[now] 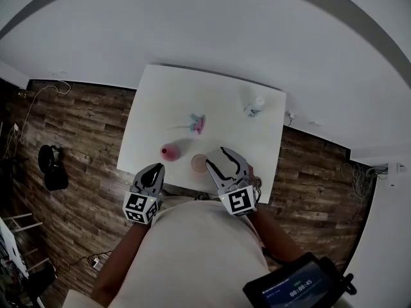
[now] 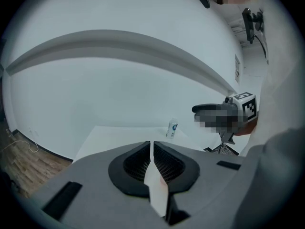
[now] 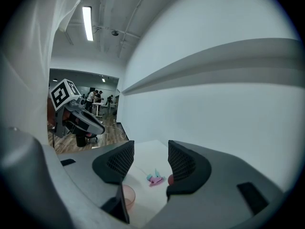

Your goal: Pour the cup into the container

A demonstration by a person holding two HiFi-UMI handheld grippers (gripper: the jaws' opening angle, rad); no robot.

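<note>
White bench (image 1: 218, 101) carries what seems the cup (image 1: 168, 151) at its near edge, left of the container (image 1: 199, 162); the right tool (image 1: 216, 158), jaws apart and empty, sits just right of the container and could knock it reaching across, the left tool (image 1: 155, 170) being closed, empty.

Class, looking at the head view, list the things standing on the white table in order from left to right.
red cup → pale pink bowl → white bottle. The small pink-and-teal toy is left out: it lies straight beyond the bowl, so its place in the order is unclear.
</note>
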